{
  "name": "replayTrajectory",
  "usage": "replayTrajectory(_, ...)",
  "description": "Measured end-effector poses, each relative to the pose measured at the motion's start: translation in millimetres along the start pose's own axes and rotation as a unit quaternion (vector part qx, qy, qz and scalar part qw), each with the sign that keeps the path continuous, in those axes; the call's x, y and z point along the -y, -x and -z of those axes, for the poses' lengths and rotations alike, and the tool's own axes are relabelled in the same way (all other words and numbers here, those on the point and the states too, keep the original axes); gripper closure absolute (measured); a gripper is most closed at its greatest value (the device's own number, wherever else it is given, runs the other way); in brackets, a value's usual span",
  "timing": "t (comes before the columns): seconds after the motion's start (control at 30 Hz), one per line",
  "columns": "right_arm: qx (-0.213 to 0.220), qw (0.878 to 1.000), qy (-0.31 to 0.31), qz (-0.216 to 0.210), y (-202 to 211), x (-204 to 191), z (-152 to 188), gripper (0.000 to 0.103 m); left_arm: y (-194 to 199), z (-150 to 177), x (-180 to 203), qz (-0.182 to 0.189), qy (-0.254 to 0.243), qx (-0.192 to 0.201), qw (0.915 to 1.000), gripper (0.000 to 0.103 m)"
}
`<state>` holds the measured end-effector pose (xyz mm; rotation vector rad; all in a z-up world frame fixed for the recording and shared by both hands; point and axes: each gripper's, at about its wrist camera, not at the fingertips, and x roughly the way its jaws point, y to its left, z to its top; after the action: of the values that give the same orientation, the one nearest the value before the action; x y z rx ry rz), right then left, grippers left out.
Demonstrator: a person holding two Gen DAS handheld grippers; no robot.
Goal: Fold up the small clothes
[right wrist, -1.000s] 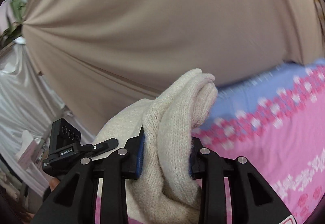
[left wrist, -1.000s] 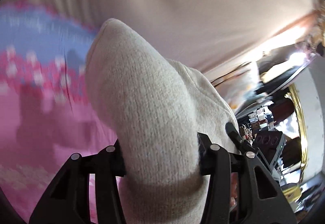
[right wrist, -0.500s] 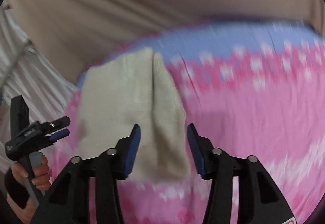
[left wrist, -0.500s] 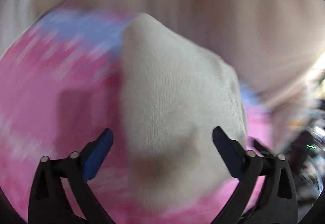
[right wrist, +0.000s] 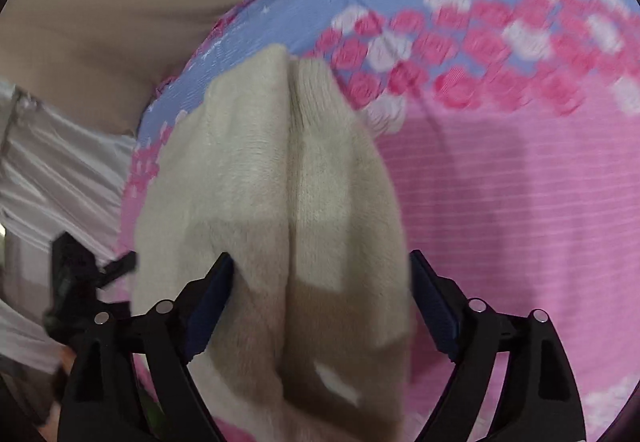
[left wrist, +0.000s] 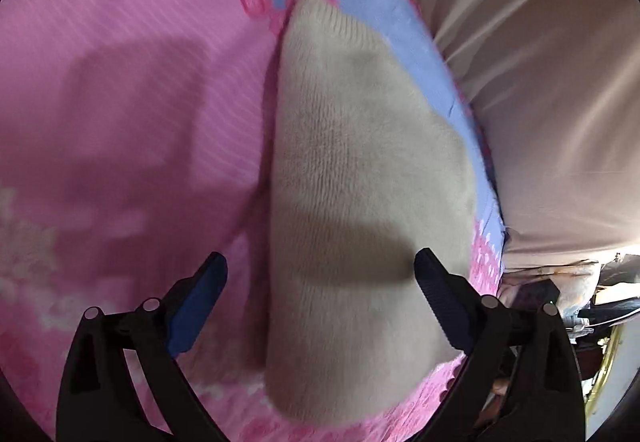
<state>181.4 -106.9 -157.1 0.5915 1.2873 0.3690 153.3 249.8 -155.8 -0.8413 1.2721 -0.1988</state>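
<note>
Lying near blanket (left wrist: 120, 101) edge — knit garment (left wrist: 360, 181), L tongs (left wrist: 320, 278) + R tongs (right wrist: 320, 274) spread.

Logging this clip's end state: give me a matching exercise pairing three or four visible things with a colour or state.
Things:
1. cream knitted garment
2. pink flowered cloth with blue border
3. left gripper
4. beige draped fabric

States:
A. jaws open, holding nothing
B. folded, lying flat
C. spread under the garment
D. beyond the blue border

Pairs: 1-B, 2-C, 3-A, 4-D
</note>
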Motion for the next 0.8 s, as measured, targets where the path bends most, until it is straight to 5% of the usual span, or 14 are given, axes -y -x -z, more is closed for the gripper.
replayTrajectory(0.07,-0.008,0.999,-0.011,-0.049,-8.9,-2.2,0.3,0.054,-8.9,-3.4,8.3,-0.001,-0.029,0.003,0.9996,0.017)
replayTrajectory(0.1,0.006,0.999,-0.009,-0.046,-4.9,-7.5,3.1,0.059,-11.2,-4.6,14.5,0.017,-0.057,-0.001,0.9982,0.047)
replayTrajectory(0.2,0.078,0.996,0.032,-0.033,36.1,-36.3,17.9,0.071,-6.8,-7.7,47.7,0.012,-0.128,-0.002,0.9917,0.062)
replayTrajectory(0.3,0.142,0.985,0.096,0.013,89.0,-73.3,44.2,0.070,14.2,0.6,87.1,0.039,-0.193,0.013,0.9804,0.063)
replayTrajectory(0.37,0.154,0.984,0.083,0.034,101.9,-66.9,51.8,0.064,21.7,9.0,112.2,0.038,-0.227,0.020,0.9729,0.060)
replayTrajectory(0.43,0.150,0.983,0.061,0.088,90.4,-39.5,53.0,0.052,13.1,15.8,117.8,0.008,-0.235,0.026,0.9715,0.046)
replayTrajectory(0.5,0.096,0.982,0.013,0.161,63.5,2.2,51.7,0.057,-11.6,22.7,107.3,-0.069,-0.226,0.033,0.9712,0.043)
replayTrajectory(0.57,0.117,0.985,-0.035,0.119,80.7,12.3,59.1,0.068,-20.9,29.1,98.4,-0.097,-0.200,0.030,0.9746,0.043)
replayTrajectory(0.63,0.176,0.977,-0.002,0.124,118.9,-11.9,74.4,0.072,-5.3,40.3,98.8,-0.097,-0.179,0.064,0.9769,0.043)
replayTrajectory(0.67,0.184,0.976,0.018,0.117,127.9,-23.7,79.7,0.083,2.4,45.1,102.4,-0.111,-0.180,0.082,0.9738,0.042)
replayTrajectory(0.8,0.128,0.980,0.084,0.126,99.9,-51.9,90.0,0.087,18.8,72.1,123.7,-0.152,-0.222,0.108,0.9573,0.035)
